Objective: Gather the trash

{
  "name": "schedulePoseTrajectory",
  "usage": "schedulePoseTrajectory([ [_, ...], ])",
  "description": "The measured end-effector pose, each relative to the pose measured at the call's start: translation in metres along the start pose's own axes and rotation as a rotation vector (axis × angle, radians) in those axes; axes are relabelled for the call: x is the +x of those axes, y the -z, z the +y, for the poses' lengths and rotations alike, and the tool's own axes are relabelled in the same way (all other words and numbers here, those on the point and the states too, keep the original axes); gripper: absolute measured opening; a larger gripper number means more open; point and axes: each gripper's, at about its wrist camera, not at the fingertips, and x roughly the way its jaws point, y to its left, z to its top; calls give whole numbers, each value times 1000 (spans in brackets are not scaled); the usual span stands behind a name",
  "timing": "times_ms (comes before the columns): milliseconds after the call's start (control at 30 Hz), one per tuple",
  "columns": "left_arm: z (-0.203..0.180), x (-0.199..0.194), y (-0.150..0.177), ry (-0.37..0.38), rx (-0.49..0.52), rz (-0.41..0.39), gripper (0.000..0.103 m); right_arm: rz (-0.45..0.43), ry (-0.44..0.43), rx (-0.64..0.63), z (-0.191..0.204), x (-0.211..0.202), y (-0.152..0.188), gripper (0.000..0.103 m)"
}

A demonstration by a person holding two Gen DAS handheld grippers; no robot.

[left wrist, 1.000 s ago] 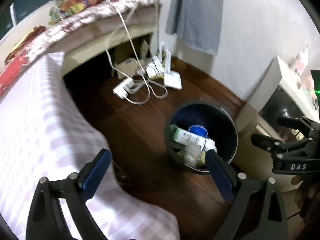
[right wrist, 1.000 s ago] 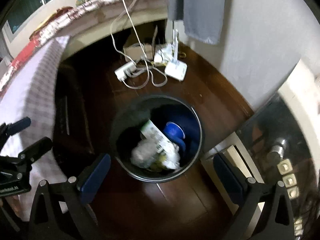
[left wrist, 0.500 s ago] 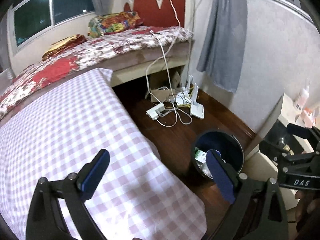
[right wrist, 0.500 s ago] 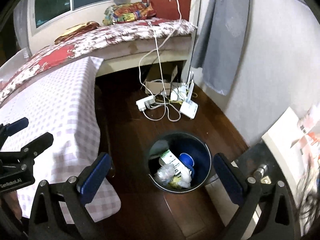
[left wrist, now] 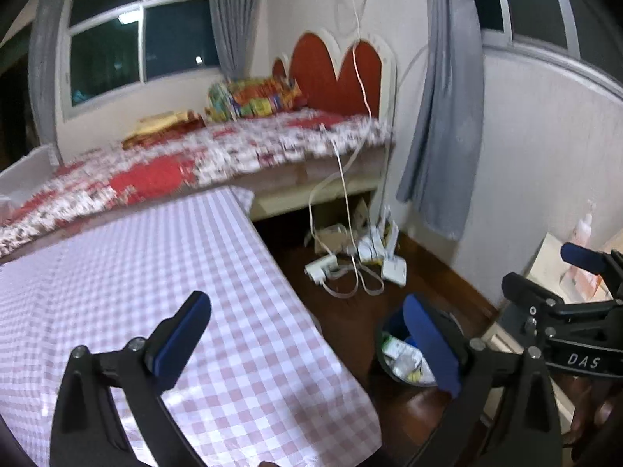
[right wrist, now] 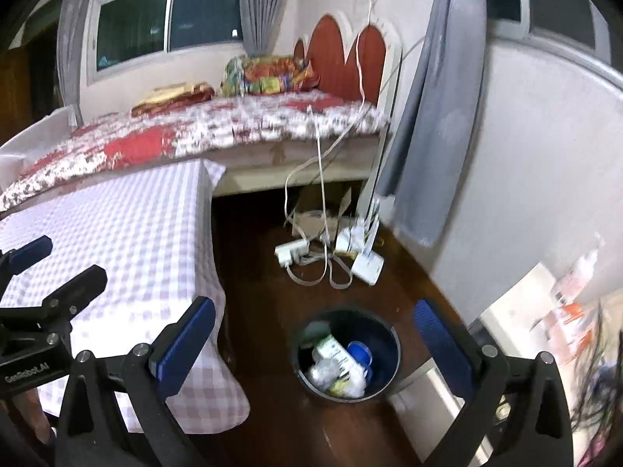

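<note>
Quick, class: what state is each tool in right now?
Left tool: open, jaws just opening wider, holding nothing.
Right tool: open, holding nothing.

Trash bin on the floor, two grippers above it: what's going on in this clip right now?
A person holds a hand-held gripper in each hand, and both are empty. The left hand-held gripper has just been opening wider, with nothing between its jaws; the right hand-held gripper is open too. The trash bin stands on the dark wood floor beside the checked tablecloth and already holds a carton, crumpled wrappers and something blue. No loose trash shows on the tablecloth.
</note>
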Motion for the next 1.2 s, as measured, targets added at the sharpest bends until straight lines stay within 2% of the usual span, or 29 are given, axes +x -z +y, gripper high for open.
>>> schedulePoseTrajectory([
  [133, -4, -16, -5, -28, 25, -61, 102, -47, 7, 5, -4, -20, -6, 103],
  [367, -12, -24, -2, -44, 39, -94, 102, -59, 18, 17, -10, -23, -7, 103],
  [1200, -29, -24, 2, -26, 62, -65, 103, -38, 22, 39, -18, -18, 0, 103],
])
